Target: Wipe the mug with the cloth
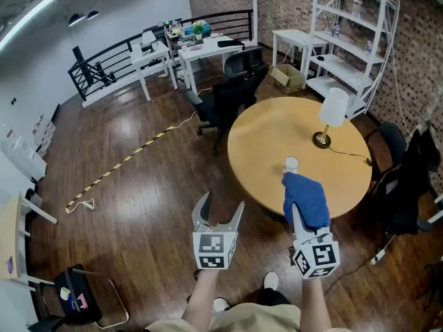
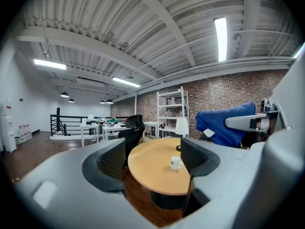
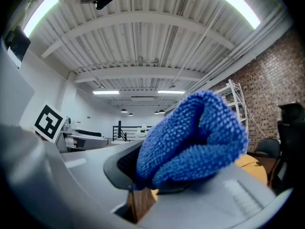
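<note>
- Near the edge of a round wooden table (image 1: 277, 133), a person stood on a dark wood floor (image 1: 138, 185), holding a gripper in each hand, both in the air and short of the tabletop.
- The left gripper (image 1: 223, 203) had its jaws spread wide, with nothing between them. Through the gap, the table and the mug could be seen well beyond its tips.
- The right gripper (image 3: 152, 182) had its jaws closed on a blue cloth (image 1: 305, 198). The cloth was bunched into a thick fold that stood up past the jaw tips and hid them from above.
- The white mug (image 1: 291, 164) stood upright on the table, close to the near edge. It was touched by neither gripper, and from above it showed just past the top of the cloth.
- A lamp (image 1: 331, 116) with a white shade and a brass base stood further back on the same table, its cord trailing off to the right.
- Black office chairs (image 1: 228, 95) stood at the far left side of the table.
- White shelves (image 1: 353, 40) stood against a brick wall behind.
</note>
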Available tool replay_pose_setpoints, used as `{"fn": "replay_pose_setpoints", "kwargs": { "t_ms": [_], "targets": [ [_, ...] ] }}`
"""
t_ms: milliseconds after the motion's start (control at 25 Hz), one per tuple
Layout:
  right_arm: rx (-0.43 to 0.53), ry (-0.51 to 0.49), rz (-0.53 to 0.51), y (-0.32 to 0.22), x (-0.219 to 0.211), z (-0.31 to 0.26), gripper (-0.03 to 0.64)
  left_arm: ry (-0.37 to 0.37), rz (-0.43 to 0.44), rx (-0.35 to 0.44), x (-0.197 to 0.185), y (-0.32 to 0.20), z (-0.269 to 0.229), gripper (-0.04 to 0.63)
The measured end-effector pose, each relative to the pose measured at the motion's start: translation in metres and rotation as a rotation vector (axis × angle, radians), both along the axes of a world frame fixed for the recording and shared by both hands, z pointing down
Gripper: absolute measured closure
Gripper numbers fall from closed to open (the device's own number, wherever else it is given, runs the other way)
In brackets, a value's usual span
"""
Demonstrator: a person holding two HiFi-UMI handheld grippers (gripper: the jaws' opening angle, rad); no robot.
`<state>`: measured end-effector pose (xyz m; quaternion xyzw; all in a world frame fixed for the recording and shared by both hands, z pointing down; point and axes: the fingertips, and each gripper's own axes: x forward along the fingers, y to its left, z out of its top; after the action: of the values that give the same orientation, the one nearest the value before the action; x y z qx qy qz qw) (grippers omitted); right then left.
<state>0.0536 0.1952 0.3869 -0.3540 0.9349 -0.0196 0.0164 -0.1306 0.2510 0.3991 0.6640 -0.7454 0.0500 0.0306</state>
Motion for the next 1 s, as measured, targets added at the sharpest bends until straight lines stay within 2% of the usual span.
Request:
{"fn": "replay_pose_setpoints", "kwargs": {
  "t_ms": [280, 480, 760, 1000],
  "targets": [
    [0.054, -0.042, 0.063, -0.096, 0.061, -0.027, 0.557, -0.021, 0.008, 0.031, 0.038, -0.080, -0.020, 0.256],
    [0.041, -0.051, 0.068, -0.149, 0.084, -0.023, 0.557, -0.028, 0.017, 0.026, 0.060, -0.134, -0.020, 0.256],
    [-0.001, -0.030, 0.033, -0.182, 0.092, 0.004, 0.557, -0.017, 0.067, -0.028, 0.091, -0.185, 0.002, 0.256],
    [-0.041, -0.007, 0.043, -0.213, 0.073, 0.025, 0.557, -0.013, 0.112, -0.047, 0.077, -0.231, 0.013, 0.256]
  ]
}}
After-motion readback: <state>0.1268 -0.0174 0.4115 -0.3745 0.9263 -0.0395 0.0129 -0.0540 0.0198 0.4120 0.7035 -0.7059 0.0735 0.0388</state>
